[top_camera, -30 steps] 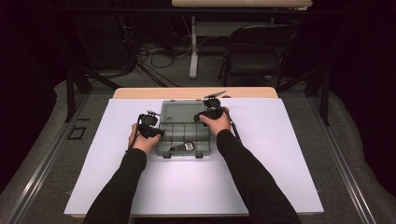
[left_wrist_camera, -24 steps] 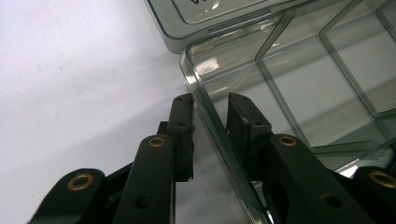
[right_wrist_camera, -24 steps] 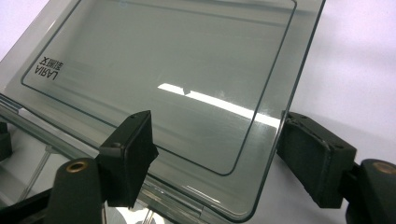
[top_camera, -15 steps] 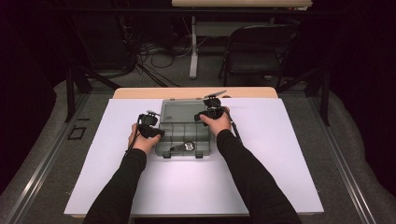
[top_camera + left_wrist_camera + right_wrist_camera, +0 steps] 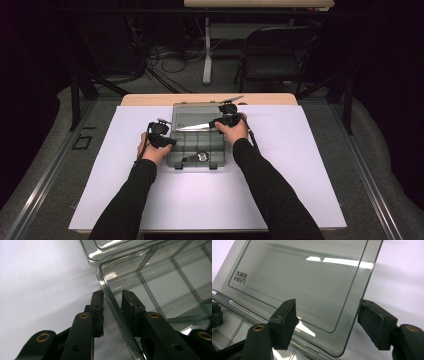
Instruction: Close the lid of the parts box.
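Observation:
A smoky clear compartment box (image 5: 189, 145) sits on the white sheet, its lid (image 5: 197, 116) tilted up and back. My left gripper (image 5: 167, 141) is at the box's left side. In the left gripper view my left gripper (image 5: 112, 293) straddles the box's left wall (image 5: 106, 285), with a gap showing beside the pads. My right gripper (image 5: 220, 121) is at the lid's right end. In the right gripper view its jaws stand wide around the lid (image 5: 299, 272) near its corner; my right gripper (image 5: 327, 303) has just been closing a little, the pads not touching the lid.
A small metal piece (image 5: 200, 156) lies in a front compartment. Two latches (image 5: 176, 166) hang off the box's front wall. The white sheet (image 5: 280, 180) covers the table around the box. Behind the table stand a dark chair (image 5: 280, 55) and floor cables (image 5: 160, 55).

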The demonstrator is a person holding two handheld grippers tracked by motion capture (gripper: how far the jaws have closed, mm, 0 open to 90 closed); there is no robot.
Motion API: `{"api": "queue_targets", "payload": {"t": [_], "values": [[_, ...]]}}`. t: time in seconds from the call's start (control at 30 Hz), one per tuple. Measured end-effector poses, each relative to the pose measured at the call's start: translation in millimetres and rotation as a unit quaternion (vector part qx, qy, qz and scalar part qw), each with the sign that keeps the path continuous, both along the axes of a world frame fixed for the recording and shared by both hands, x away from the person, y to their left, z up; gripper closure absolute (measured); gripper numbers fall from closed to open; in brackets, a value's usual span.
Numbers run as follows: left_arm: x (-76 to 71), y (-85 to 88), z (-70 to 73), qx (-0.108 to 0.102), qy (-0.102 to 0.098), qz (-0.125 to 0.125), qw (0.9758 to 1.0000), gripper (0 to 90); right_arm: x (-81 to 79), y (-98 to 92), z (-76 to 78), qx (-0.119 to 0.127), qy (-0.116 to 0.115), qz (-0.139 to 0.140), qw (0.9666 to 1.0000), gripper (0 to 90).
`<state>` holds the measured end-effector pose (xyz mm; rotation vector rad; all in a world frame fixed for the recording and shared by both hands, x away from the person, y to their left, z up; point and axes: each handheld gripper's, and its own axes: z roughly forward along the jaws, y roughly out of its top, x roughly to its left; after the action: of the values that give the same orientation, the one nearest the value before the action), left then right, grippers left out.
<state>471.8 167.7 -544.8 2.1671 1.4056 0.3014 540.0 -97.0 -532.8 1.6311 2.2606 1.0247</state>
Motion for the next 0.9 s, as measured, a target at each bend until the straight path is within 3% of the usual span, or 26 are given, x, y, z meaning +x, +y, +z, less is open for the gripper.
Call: {"api": "queue_targets", "payload": {"t": [0.07, 0.3, 0.6, 0.9], "values": [[0.0, 0.0, 0.0, 0.000, 0.000, 0.000, 1.0000, 71.5, -0.7, -0.8, 2.7, -0.014, 0.010, 0.004, 0.9998, 31.9], [-0.1, -0.1, -0.1, 0.000, 0.000, 0.001, 1.0000, 71.5, -0.7, -2.9, 3.5, 0.000, -0.016, 0.000, 0.9999, 39.3], [-0.3, -0.1, -0.1, 0.000, -0.001, 0.001, 1.0000, 71.6, -3.2, -6.9, 10.7, -0.022, -0.023, 0.000, 0.9995, 53.9], [-0.3, -0.2, 0.0, 0.001, -0.001, 0.001, 1.0000, 71.7, -3.8, -15.9, 15.5, -0.008, -0.024, -0.007, 0.9997, 69.3]]}}
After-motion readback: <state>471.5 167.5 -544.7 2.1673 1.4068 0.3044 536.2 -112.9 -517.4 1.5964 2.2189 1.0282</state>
